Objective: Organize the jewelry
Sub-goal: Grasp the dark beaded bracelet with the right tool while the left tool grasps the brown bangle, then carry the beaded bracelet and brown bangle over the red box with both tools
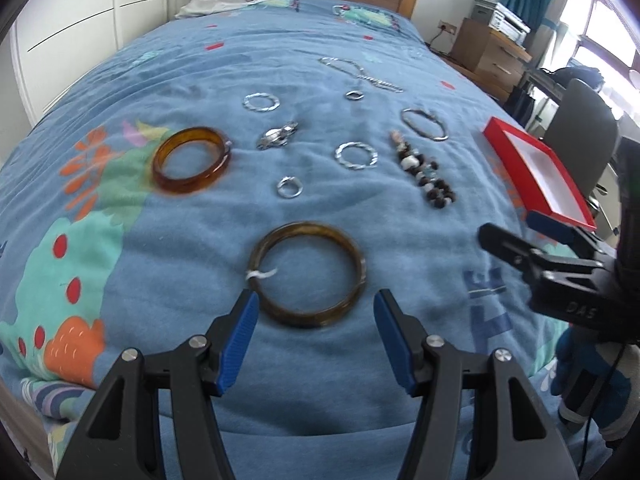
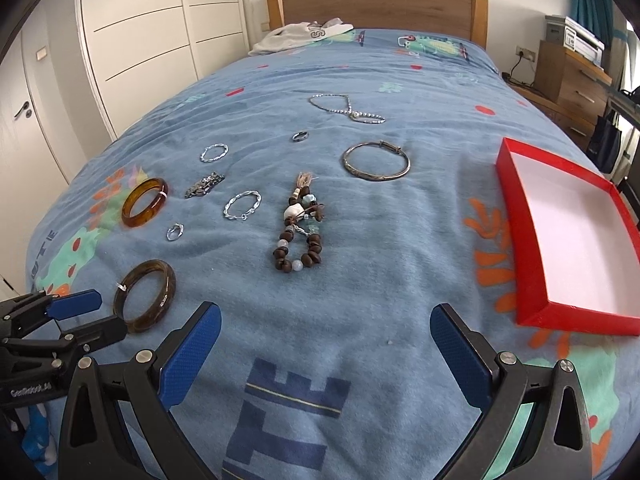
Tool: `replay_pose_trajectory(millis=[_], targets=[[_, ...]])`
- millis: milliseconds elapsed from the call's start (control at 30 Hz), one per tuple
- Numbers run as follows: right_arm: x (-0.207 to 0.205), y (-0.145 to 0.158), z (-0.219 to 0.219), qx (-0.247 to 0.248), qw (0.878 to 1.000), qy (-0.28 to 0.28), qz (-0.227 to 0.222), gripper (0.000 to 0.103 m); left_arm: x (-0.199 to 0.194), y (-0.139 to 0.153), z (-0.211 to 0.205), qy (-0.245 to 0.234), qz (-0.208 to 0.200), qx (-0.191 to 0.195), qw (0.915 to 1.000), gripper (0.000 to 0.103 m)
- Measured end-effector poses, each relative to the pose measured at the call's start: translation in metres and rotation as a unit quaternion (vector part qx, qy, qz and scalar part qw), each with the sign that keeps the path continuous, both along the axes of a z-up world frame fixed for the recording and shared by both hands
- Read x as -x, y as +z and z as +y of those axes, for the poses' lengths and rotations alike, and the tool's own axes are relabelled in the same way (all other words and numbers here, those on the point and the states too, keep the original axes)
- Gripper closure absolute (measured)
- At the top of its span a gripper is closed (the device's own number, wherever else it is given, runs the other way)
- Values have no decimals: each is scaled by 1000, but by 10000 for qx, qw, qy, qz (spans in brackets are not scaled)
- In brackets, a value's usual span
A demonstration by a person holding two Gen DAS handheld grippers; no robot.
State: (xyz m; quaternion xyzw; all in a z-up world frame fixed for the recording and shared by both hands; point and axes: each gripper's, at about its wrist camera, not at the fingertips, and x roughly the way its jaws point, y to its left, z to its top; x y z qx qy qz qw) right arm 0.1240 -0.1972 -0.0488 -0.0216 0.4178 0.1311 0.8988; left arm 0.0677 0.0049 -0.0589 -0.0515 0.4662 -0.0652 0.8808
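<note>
The left gripper, jaws spread wide and empty, hovers just short of the dark tortoiseshell bangle, which lies flat at twelve o'clock, far nearer than to the right gripper, also open and empty. The red box sits at two o'clock; its far corner is cropped.
</note>
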Motion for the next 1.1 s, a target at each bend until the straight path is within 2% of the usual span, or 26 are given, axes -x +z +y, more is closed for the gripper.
replay_pose_trajectory(millis=[267, 333, 400, 467, 567, 767, 867, 900, 933, 1000, 1067, 1100], targets=[[-13, -3, -2, -120, 9999, 39, 96, 4, -12, -3, -16, -318, -12, 34, 9995, 45], [-19, -4, -2, -169, 9997, 65, 131, 7, -16, -4, -18, -368, -30, 37, 9993, 46], [-26, -3, -1, -226, 9996, 93, 159, 17, -20, -7, -21, -400, -33, 17, 9992, 46], [-39, -3, 2, -327, 9991, 152, 211, 20, -25, -12, -22, -416, 13, 5, 9991, 47], [-54, -7, 10, -392, 9985, 259, 287, 21, -32, -23, -23, -452, 140, 30, 9989, 55], [-87, -22, 28, -267, 9972, 450, 529, 32, -39, -37, -23, -428, 244, -37, 9988, 67], [-93, -32, 35, -75, 9965, 512, 662, 37, -40, -39, -24, -407, 218, -78, 9989, 83], [-92, -34, 36, -4, 9965, 524, 649, 44, -40, -38, -24, -413, 209, -82, 9989, 91], [-91, -34, 36, 19, 9966, 511, 641, 50, -40, -38, -24, -413, 197, -91, 9989, 93], [-89, -33, 32, 20, 9969, 453, 648, 76, -40, -37, -25, -407, 170, -105, 9990, 93], [-89, -32, 24, -57, 9966, 403, 719, 87, -40, -35, -25, -390, 144, -108, 9991, 94], [-89, -31, 21, -108, 9963, 399, 751, 88, -39, -33, -24, -371, 131, -99, 9992, 94]])
